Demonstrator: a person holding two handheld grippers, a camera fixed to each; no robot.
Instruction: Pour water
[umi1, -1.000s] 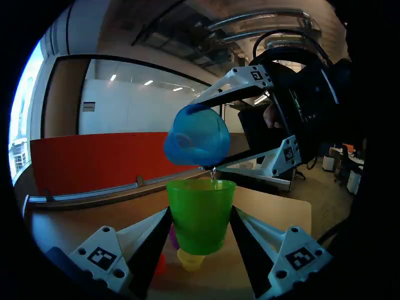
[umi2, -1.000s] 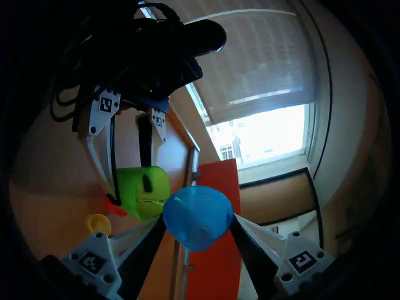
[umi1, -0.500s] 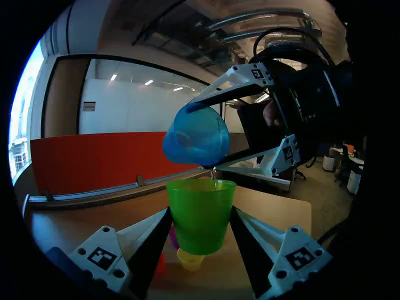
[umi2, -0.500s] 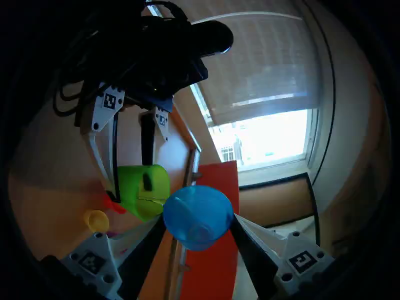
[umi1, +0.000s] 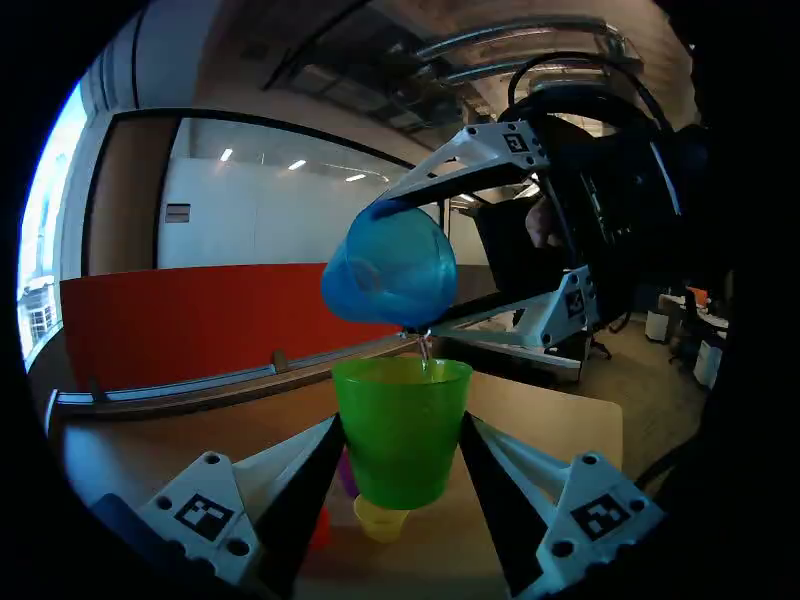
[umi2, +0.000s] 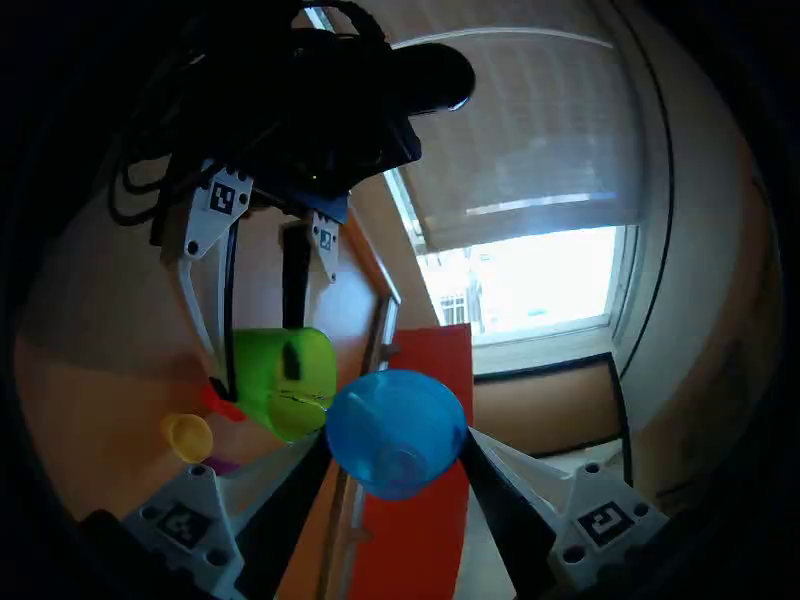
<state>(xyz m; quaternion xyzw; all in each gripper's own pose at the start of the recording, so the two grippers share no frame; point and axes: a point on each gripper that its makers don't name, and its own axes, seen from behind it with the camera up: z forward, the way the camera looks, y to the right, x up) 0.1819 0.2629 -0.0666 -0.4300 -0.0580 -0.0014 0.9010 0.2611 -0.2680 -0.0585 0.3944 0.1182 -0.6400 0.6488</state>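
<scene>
Here, in the left gripper view, the left gripper clamps the upright green cup under the tilted blue cup, with water trickling in. In the right gripper view, the right gripper grips the blue cup; best to tip slowly, lip above the green rim.

We cannot tell how full the green cup is behind its wall; it also hides most of the yellow cup on the counter.
</scene>
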